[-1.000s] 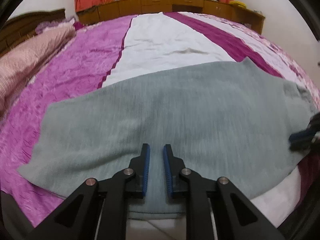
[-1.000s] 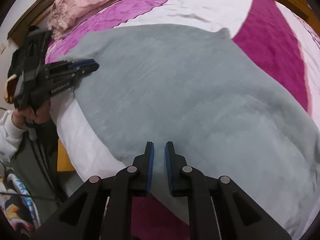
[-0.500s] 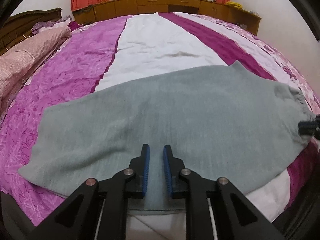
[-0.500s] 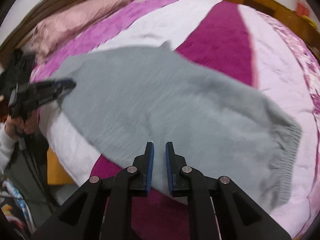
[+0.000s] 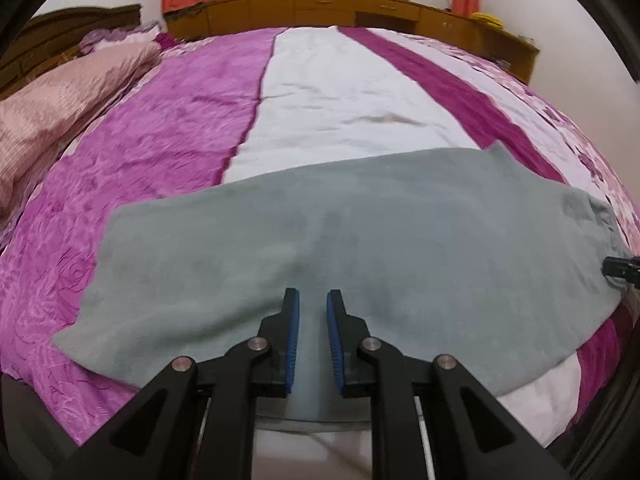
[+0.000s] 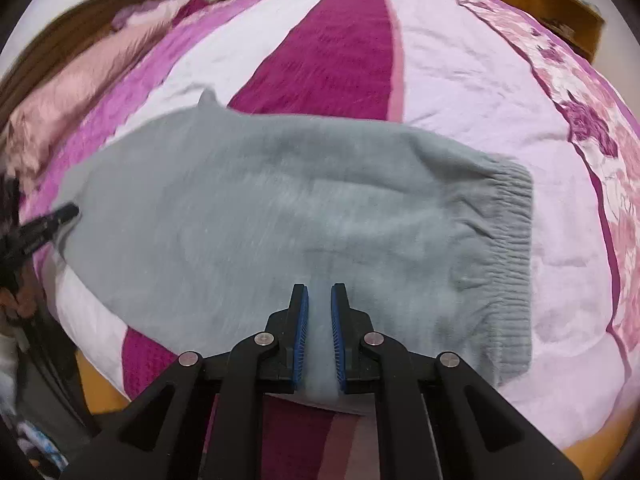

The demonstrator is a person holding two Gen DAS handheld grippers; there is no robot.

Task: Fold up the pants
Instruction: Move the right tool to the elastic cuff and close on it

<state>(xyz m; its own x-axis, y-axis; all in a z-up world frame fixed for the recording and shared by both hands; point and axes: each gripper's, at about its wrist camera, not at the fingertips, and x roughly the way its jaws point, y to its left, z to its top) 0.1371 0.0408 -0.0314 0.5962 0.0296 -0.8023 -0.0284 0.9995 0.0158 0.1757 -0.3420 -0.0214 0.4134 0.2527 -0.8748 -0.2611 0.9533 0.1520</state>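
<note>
While both pairs of jaws stand narrow, the left gripper [image 5: 308, 316] pinches the near edge of the grey pants [image 5: 360, 240] and the right gripper [image 6: 319, 312] clamps that same edge nearer the ribbed waistband [image 6: 508, 264]; the pants lie flat (folded lengthwise) along the near side of the striped bedspread [image 5: 340, 92]; a pink pillow [image 5: 60, 112] sits beyond their leg end.

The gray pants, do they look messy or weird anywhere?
Nothing much stands out. The gray pants lie spread flat across the striped bedspread, both grippers pinching the near edge. Only the ribbed waistband looks puckered, which is normal for elastic, and one small corner pokes up along the far edge.
</note>
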